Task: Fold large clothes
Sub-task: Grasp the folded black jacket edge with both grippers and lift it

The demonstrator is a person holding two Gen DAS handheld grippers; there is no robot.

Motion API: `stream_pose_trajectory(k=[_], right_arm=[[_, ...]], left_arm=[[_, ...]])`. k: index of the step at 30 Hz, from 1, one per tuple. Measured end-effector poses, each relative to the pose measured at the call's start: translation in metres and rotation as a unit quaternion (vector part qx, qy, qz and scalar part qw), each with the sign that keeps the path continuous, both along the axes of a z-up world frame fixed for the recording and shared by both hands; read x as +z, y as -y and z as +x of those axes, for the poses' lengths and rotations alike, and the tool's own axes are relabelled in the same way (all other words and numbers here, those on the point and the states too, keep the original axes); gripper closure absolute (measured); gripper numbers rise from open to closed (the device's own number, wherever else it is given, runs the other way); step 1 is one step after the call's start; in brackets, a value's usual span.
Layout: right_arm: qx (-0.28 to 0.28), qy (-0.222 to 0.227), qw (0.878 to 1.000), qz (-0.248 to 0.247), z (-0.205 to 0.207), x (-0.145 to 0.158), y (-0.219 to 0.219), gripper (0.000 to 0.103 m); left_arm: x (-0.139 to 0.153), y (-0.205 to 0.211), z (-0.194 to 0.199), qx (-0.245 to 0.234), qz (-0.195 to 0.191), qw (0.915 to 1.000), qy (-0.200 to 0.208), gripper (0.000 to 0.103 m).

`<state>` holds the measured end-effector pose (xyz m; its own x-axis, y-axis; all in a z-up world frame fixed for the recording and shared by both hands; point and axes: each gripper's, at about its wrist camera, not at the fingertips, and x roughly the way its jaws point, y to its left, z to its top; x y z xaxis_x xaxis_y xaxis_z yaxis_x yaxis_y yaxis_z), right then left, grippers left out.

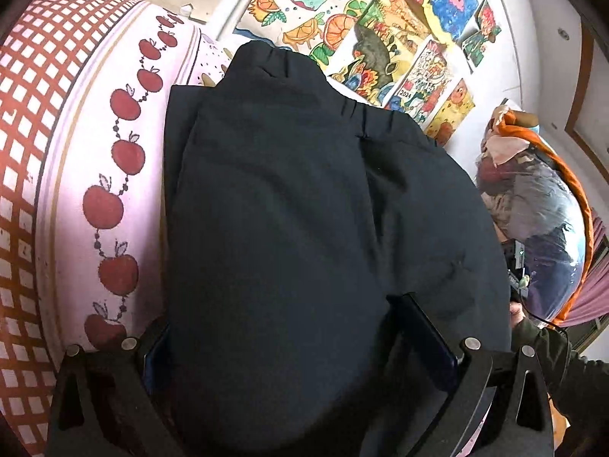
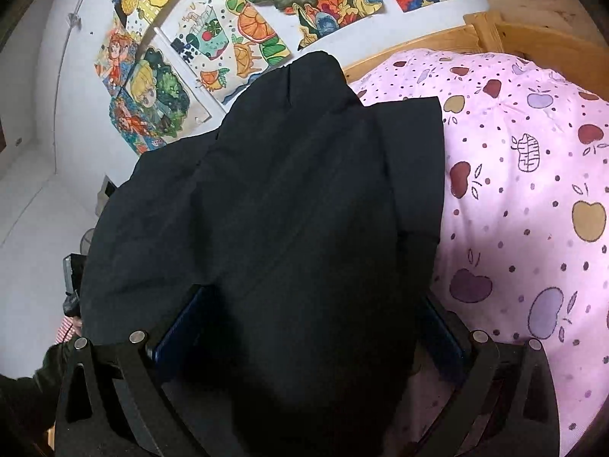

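One dark garment (image 1: pixel 304 198), two grippers, one pink apple-print quilt (image 2: pixel 533 190).

A home bedroom, likely a child's: a wooden bed frame (image 2: pixel 533 26) carries a pink apple-print quilt (image 2: pixel 533 175), and hand-coloured drawings (image 2: pixel 243 34) (fruit, cartoon figures) cover the far white wall (image 2: pixel 72 87).

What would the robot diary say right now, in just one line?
stage: mid-fold | left gripper: fingers wide, black garment between | right gripper: fingers wide, same garment | surface: pink apple-print bedding
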<state>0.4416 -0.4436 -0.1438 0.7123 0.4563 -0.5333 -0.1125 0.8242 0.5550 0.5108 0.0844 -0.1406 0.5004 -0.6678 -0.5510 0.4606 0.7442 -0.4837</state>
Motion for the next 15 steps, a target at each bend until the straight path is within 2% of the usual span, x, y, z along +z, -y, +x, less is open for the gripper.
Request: stream_pose_trajectory(k=[5, 12, 15], right_arm=[[-0.012, 0.000, 1.000, -0.018, 0.0026, -0.0036, -0.0078, 0.001], [-0.025, 0.018, 0.999, -0.010, -0.0001, -0.0086, -0.0018, 0.001], [-0.023, 0.010, 1.000, -0.006, 0.0052, -0.0093, 0.0004, 0.001]], left_arm=[[-0.0016, 0.0037, -0.0033, 0.004, 0.011, 0.9999, 0.011, 0.000], [-0.0050, 0.0002, -0.0027, 0.002, 0.005, 0.9998, 0.020, 0.000], [-0.0083, -0.0047, -0.0022, 0.000, 0.001, 0.9999, 0.016, 0.000]])
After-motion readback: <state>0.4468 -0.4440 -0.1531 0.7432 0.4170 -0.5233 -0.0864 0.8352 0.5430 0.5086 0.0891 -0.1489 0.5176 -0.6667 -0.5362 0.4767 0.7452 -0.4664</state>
